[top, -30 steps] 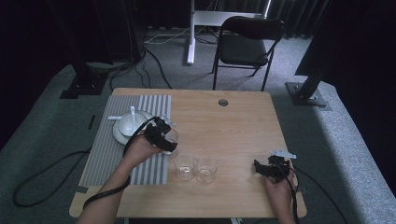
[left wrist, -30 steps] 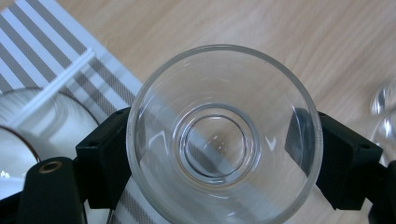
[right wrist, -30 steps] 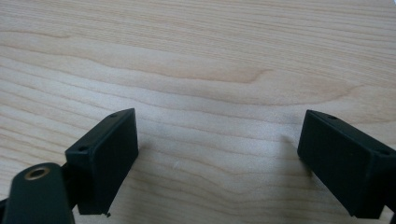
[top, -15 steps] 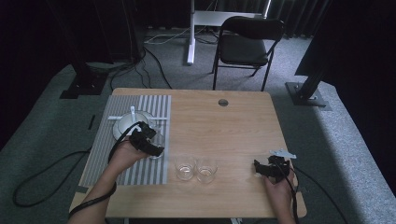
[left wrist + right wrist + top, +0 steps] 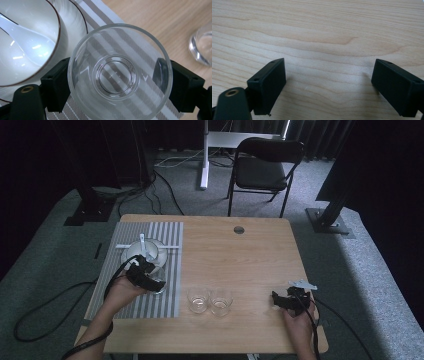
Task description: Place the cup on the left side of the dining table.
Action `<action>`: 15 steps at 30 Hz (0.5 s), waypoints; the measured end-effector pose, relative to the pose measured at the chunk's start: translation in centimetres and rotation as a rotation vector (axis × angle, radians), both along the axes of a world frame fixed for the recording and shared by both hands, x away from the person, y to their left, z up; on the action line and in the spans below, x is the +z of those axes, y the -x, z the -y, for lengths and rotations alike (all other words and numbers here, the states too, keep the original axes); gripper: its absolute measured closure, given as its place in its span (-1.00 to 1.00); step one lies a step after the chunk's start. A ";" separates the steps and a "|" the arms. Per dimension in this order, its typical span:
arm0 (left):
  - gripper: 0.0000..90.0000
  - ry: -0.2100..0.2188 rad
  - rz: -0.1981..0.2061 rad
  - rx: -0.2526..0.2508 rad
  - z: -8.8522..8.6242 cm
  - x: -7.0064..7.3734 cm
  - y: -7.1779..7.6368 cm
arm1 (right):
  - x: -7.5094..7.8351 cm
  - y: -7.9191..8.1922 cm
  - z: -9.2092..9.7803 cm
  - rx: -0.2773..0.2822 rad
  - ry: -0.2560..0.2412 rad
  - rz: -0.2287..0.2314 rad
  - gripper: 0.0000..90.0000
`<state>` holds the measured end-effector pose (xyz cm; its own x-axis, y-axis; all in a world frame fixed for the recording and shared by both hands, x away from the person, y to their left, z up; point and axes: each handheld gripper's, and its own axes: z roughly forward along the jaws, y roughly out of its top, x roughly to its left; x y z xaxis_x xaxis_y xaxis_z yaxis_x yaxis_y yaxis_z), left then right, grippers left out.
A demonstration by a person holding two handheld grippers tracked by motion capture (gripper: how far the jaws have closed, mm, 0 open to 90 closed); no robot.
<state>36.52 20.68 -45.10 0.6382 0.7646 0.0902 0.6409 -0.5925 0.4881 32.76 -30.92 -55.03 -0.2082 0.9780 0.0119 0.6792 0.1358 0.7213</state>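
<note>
My left gripper [image 5: 149, 278] is shut on a clear empty glass cup [image 5: 158, 285], just above or on the grey striped placemat [image 5: 150, 306]. In the left gripper view the cup [image 5: 120, 72] sits between both black jaws, rim up. Right beside it is a white bowl [image 5: 142, 251] with a dark rim [image 5: 58, 32], holding a white spoon [image 5: 27, 37]. Over bare wood near the table's front right corner, my right gripper [image 5: 281, 299] is open; nothing lies between its jaws in the right gripper view [image 5: 328, 82].
Two more clear glasses [image 5: 198, 299] [image 5: 221, 302] stand side by side at the front middle of the wooden table [image 5: 240, 255]; one shows at the edge [image 5: 201, 47]. A round grommet [image 5: 239, 229] sits near the far edge. A black chair [image 5: 265, 165] stands beyond.
My left gripper has carried the glass leftward and slightly toward me, from the mat's right edge to beside the bowl. The right gripper has stayed put.
</note>
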 end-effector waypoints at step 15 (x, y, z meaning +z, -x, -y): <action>-0.59 0.021 -0.001 -0.018 -1.0 -1.7 0.6 | 0.0 0.0 0.0 0.000 0.000 0.000 -0.74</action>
